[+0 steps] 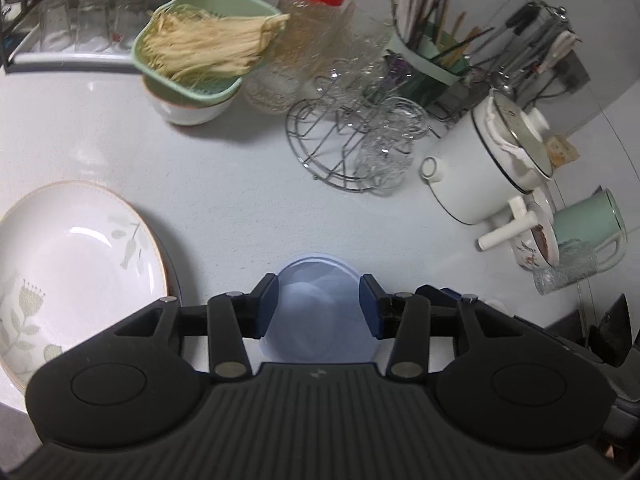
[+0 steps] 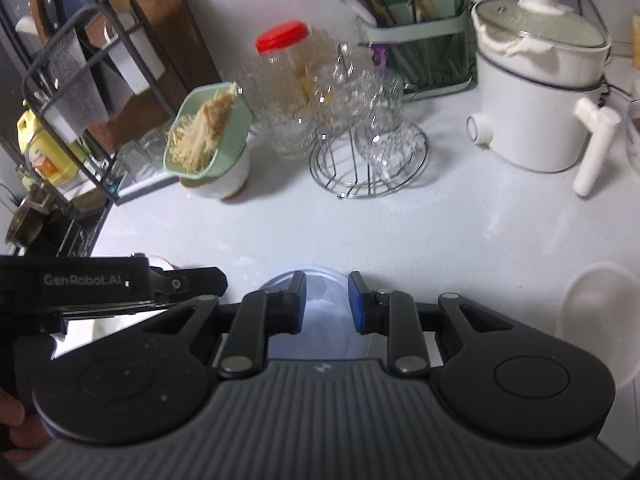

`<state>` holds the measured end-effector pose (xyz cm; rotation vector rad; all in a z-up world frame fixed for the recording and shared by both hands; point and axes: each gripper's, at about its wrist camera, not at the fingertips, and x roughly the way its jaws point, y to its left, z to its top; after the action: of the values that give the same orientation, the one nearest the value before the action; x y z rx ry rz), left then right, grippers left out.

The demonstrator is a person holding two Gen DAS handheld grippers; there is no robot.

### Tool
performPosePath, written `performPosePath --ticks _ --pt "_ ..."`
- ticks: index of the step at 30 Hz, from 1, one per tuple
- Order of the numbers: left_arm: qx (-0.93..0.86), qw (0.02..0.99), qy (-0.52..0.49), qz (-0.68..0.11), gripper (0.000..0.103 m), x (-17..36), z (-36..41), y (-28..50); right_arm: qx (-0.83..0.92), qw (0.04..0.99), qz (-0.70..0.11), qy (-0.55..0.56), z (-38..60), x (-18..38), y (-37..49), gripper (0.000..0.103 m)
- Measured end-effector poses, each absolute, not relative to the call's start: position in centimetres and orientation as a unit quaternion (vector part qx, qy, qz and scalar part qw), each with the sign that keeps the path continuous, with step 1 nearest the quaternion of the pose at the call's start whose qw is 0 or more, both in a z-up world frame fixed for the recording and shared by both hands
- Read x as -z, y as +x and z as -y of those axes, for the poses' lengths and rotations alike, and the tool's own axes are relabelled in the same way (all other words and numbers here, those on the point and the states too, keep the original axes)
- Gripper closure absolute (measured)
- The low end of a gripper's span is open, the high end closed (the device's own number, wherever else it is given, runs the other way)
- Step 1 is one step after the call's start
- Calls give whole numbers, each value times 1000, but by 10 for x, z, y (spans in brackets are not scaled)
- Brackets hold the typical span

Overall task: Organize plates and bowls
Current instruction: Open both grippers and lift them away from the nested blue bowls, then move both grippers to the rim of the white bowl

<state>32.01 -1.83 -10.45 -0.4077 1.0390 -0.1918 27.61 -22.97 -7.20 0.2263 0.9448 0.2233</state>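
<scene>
A pale blue plastic bowl (image 1: 318, 312) sits on the white counter, under and between the fingers of my left gripper (image 1: 319, 306), which is open around it. The same bowl (image 2: 320, 316) lies below my right gripper (image 2: 327, 302), which is open with a narrower gap. A large white floral plate (image 1: 76, 264) rests on the counter left of the left gripper. A white plastic bowl (image 2: 596, 316) sits to the right of the right gripper. The left gripper's body (image 2: 92, 284) shows at the left of the right wrist view.
At the back stand a green strainer on a white bowl (image 1: 192, 68), a red-lidded jar (image 1: 312, 12), a wire rack with glasses (image 1: 360, 140), a utensil holder (image 1: 428, 52), a white cooker (image 1: 492, 160) and a green mug (image 1: 588, 224). A black rack (image 2: 80, 100) stands left.
</scene>
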Motion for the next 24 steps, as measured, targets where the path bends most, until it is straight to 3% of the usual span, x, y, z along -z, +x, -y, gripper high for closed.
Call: performPosePath --ticks 12,24 --pt "132 864 -152 -462 53 66 25 311 -73 912 -392 98 240 32 251 76" --pt "183 865 -109 -454 53 56 52 312 -39 925 -363 110 252 27 236 76"
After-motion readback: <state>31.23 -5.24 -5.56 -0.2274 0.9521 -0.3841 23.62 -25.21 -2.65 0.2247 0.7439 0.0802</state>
